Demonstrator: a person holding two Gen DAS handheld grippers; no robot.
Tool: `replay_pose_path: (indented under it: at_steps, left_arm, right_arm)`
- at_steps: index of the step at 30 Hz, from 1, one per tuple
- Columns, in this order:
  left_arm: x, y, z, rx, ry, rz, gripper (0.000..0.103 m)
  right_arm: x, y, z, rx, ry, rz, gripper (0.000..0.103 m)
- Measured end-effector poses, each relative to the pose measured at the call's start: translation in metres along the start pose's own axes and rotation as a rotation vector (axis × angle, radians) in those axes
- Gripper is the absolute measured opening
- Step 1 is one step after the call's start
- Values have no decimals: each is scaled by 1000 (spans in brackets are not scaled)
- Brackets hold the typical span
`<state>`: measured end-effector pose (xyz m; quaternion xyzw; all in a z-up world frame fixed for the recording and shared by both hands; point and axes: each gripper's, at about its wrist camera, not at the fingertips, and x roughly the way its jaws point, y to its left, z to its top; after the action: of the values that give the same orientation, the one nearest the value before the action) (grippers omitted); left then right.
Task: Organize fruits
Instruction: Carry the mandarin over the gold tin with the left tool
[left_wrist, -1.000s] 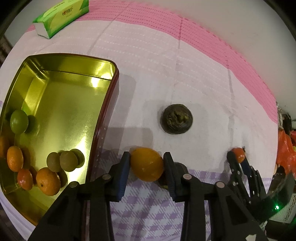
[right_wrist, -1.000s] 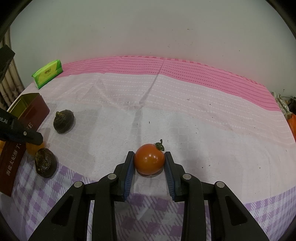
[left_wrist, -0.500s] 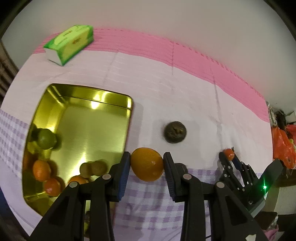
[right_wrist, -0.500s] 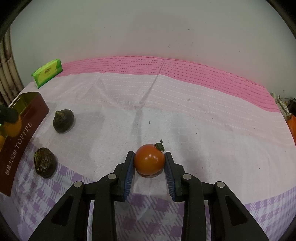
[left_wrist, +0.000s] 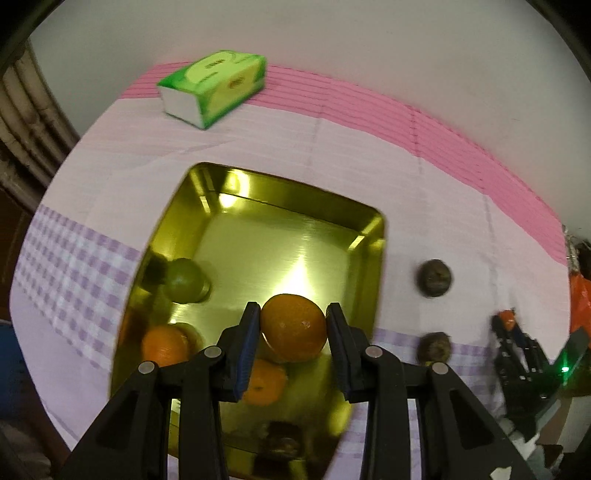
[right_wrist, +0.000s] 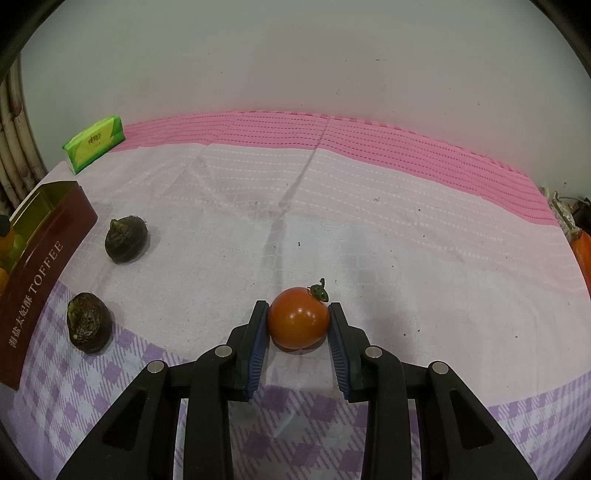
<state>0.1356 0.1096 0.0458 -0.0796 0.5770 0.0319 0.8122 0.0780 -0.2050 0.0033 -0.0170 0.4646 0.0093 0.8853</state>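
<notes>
Orange sits clamped between the left gripper pads, poised above the gold tin directly below, ready for dropping among the fruit there. Off right, the right gripper pinches a tomato resting on the cloth.

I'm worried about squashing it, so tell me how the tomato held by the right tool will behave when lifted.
The tomato looks round and glossy, so it may slip or roll if released on the cloth. Its thin skin probably bruises under a hard squeeze. The right tool pinches it across the middle, which should hold it for a gentle lift.
</notes>
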Motion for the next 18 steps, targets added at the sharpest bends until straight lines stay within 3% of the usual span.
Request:
replay_pose_path:
  at_steps: [18]
  left_arm:
    - [42,33,-4,-16,53,94,33]
  right_arm:
    - [1,1,0,-4,0,-2,33]
